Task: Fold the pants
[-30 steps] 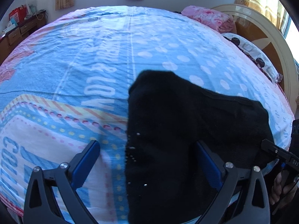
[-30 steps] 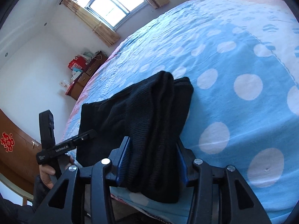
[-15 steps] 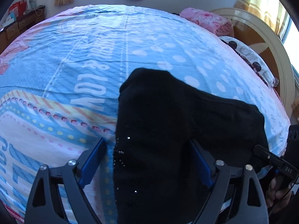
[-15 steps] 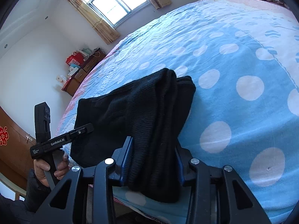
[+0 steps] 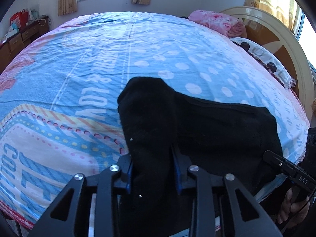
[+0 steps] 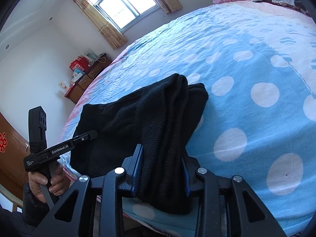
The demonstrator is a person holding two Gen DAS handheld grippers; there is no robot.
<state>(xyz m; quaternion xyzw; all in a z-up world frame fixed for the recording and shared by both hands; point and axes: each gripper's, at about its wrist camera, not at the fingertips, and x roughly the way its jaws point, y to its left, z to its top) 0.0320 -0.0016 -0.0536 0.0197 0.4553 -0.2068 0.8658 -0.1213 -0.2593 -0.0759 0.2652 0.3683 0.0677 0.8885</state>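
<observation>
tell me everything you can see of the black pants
The black pants look like a thick ribbed knit, lying bunched near the bed's edge. The closing left gripper and right gripper each squeeze a gathered fold between blue pads. Small pale specks dot the fabric.

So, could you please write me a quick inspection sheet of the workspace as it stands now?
Surface: bed under a blue, dotted, lettered sheet.
Job's things: black pants lying bunched at the near edge.
Clutter: pink blanket and patterned pillow by the headboard.
Grippers: left claw and right claw each closing on a bunch of the pants, cloth between the pads.
Cables: a thin one on the dresser.
Surroundings: curtained window, white walls.
</observation>
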